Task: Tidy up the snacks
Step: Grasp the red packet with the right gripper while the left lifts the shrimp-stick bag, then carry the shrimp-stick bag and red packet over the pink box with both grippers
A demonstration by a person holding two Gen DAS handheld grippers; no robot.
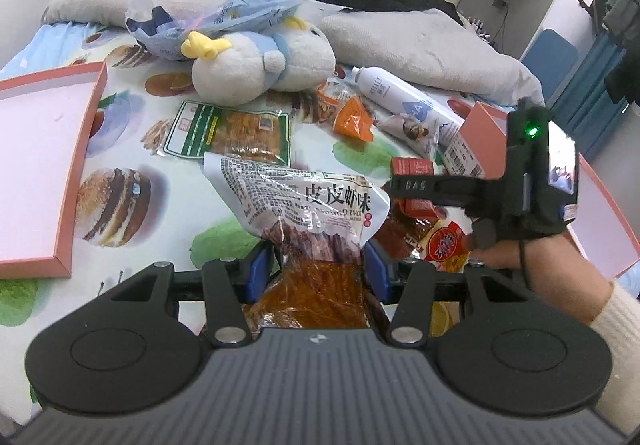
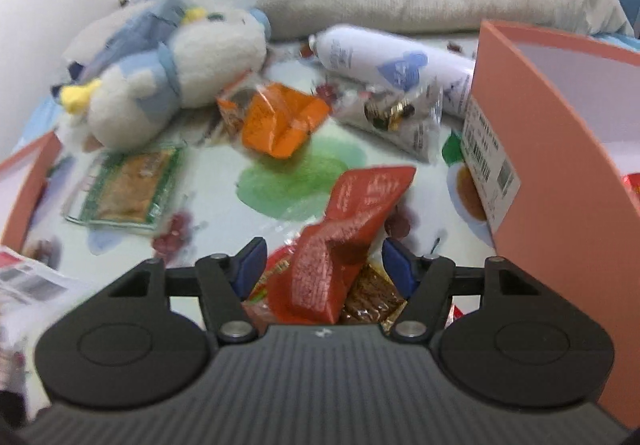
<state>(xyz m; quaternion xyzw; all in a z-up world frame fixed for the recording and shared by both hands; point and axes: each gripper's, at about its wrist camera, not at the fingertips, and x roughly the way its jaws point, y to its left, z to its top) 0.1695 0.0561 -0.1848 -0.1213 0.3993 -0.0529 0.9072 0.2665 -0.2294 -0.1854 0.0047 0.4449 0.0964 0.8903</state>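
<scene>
Where snacks lie, plush toy (image 1: 256, 61), spray bottle (image 1: 394, 89)

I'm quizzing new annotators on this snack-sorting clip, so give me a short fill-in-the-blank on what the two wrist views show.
1. The left gripper is shut on a large snack bag printed like a ____.
2. The stuffed toy has a ____ beak.
3. A red packet lies between the right gripper's ____ pads, which are not pressing on it.
4. The open box beside the white bottle is ____.

Missing words: newspaper; yellow; blue; pink
</scene>
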